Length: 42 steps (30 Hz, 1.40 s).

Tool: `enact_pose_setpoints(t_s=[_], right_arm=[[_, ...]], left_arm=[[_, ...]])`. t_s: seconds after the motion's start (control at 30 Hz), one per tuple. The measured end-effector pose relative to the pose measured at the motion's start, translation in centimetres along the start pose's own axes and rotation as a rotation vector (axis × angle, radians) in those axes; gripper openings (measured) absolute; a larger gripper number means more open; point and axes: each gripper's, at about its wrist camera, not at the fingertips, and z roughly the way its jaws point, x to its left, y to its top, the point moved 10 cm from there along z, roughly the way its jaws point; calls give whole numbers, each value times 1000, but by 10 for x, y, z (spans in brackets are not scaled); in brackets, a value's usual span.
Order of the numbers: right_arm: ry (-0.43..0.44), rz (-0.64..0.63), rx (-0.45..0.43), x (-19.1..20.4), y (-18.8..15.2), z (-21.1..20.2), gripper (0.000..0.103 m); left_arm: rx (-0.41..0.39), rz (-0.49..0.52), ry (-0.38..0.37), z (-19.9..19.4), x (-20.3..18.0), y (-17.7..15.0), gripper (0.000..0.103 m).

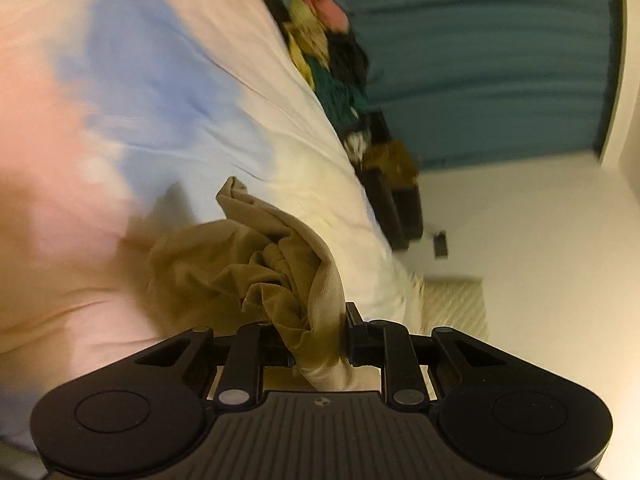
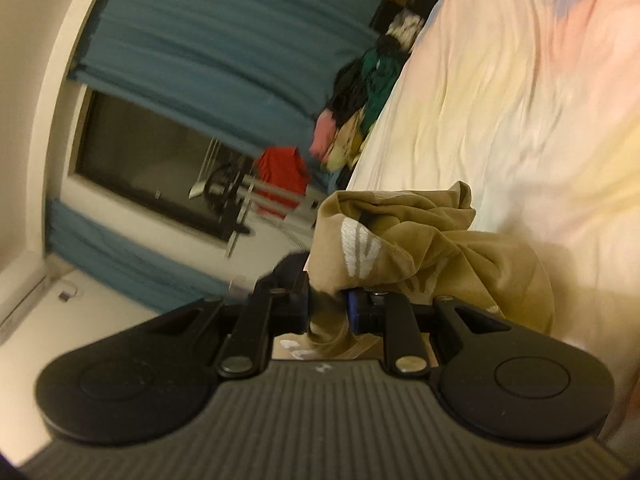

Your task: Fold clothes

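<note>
Garment on bed, clothes pile behind

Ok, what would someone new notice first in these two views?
A crumpled tan garment is pinched in both the left tongs and the right tongs, with a white printed logo facing the right camera. Behind it lie the pastel bedsheet and a heap of colourful clothes.

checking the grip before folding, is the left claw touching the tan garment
Touching: the left wrist view shows the left claw pinching the tan garment.
</note>
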Motion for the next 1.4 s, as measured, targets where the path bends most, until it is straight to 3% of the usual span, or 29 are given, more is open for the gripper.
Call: enact_pose_setpoints(t_s=[0.13,0.3,0.47,0.57,0.63,0.77,0.87,1.03,1.07,1.17,1.23,1.27,1.3,1.4], right_arm=[[-69,15,-63,-13,71,27,21],[-130,-149,-224,2,171,68,21],[-146,-221,-316,-15,220,101,21],[-216,-219,-286,-71,211,120,21],[-273,-214,-233,-115,193,133,21],[-338,-103,-40,-204,132,132,21],[-311,-113,-30,-216,119,125,22],[-347,-144,2,-213,126,131,23],[-363,-130,10,-210,128,127,25],[-412,-93,30,-205,125,105,33],[-431,-112,13,-194,126,89,52],[-440,-122,4,-188,126,81,78],[-435,-144,-19,-178,127,70,93],[-429,-236,-62,-138,128,47,91]], left_arm=[[57,41,27,85,-43,17,22],[60,179,-20,184,-121,46,22],[7,303,-24,261,-152,57,22],[14,374,5,291,-127,41,22],[34,413,51,310,-82,27,22],[108,491,162,320,2,-8,22],[100,585,174,320,25,-21,23],[89,698,214,330,9,-22,25],[90,716,234,330,7,-22,31],[78,792,293,318,-5,-27,64],[56,847,317,293,-18,-34,79],[40,868,321,277,-26,-37,88],[27,887,318,264,-34,-41,92],[-13,948,300,227,-63,-55,101]])
